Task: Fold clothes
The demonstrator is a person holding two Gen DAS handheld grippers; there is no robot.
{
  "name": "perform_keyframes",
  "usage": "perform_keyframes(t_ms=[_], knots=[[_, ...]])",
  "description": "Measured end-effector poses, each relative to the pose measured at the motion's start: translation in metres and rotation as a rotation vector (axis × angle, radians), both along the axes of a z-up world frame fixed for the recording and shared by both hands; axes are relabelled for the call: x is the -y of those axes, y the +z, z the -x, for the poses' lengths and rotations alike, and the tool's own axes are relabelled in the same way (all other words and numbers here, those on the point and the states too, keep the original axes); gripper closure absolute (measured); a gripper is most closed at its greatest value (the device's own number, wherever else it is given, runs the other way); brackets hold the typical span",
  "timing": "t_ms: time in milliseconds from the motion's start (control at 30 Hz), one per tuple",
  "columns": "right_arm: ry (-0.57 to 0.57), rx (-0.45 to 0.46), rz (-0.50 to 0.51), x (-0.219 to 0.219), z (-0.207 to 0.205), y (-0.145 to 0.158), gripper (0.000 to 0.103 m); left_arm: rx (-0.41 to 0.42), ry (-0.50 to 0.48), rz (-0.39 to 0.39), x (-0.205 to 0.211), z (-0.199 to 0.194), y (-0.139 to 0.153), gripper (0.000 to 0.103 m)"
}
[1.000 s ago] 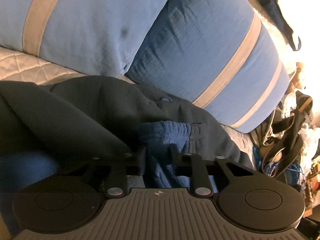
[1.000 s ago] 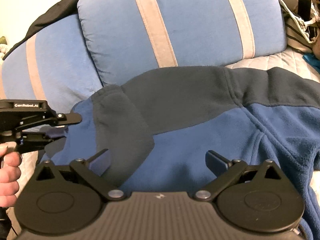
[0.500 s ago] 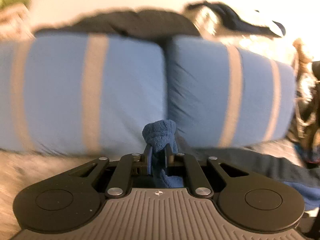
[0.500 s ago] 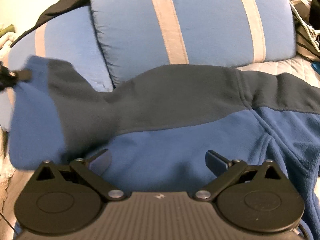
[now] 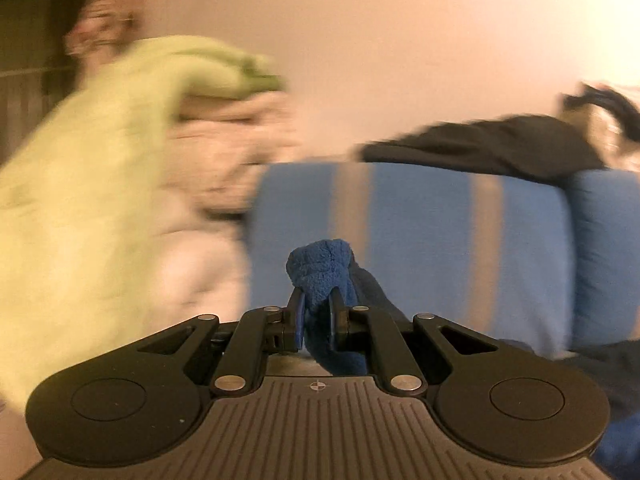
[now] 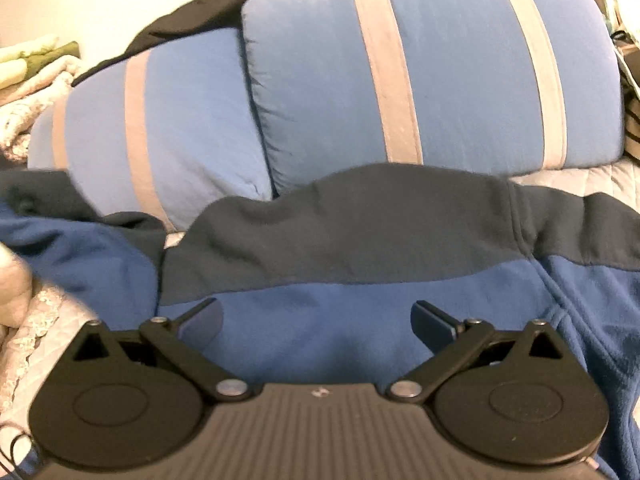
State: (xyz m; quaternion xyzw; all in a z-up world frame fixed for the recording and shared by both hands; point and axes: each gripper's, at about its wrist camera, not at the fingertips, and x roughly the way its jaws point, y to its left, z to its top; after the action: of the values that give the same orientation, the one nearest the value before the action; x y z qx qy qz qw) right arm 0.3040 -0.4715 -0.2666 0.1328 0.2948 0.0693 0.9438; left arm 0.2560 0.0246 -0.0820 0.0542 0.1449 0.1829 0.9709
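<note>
Left gripper (image 5: 316,316): clamped on blue cuff (image 5: 320,266), swung leftward since a second earlier; sleeve drawn out from over fleece (image 6: 360,320), now extended sideways. Right gripper (image 6: 316,320): jaws apart, hovered over fleece body lying below pillows (image 6: 400,80). Judged: spreading before folding.

2 blue pillows (image 6: 420,80) with pale stripes lean side by side against a light wall (image 5: 400,40). A black cloth (image 6: 208,12) lies on top of them, and a blurred pile of green and cream linen (image 5: 120,140) is beside them.
</note>
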Motion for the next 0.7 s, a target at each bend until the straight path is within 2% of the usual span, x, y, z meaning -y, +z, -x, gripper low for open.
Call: perform_keyframes(t_ms=[100,267,333,433,533,633,667,700], knots=[[-0.001,0.01,-0.048,0.005,0.004,0.004,0.0,0.027,0.169,0.032,-0.044,0.043,-0.029,0.092],[-0.011,-0.003,-0.054,0.006,0.003,0.005,0.0,0.071,0.457,0.088,-0.117,0.115,-0.081,0.092],[-0.012,-0.016,-0.052,0.005,0.002,0.004,0.0,0.006,0.546,0.157,-0.149,0.135,-0.117,0.091],[-0.014,-0.036,-0.046,0.004,0.001,0.001,0.0,-0.054,0.658,0.33,-0.185,0.162,-0.167,0.091],[-0.011,-0.053,-0.043,0.003,0.001,-0.001,0.0,-0.071,0.706,0.382,-0.191,0.178,-0.193,0.088],[-0.006,-0.062,-0.035,0.003,0.001,-0.003,0.0,-0.066,0.705,0.405,-0.191,0.186,-0.202,0.085],[-0.006,-0.066,-0.031,0.003,0.001,-0.003,0.0,-0.066,0.711,0.408,-0.192,0.184,-0.199,0.079],[-0.005,-0.069,-0.028,0.002,0.001,-0.004,0.0,-0.069,0.733,0.409,-0.194,0.184,-0.198,0.065]])
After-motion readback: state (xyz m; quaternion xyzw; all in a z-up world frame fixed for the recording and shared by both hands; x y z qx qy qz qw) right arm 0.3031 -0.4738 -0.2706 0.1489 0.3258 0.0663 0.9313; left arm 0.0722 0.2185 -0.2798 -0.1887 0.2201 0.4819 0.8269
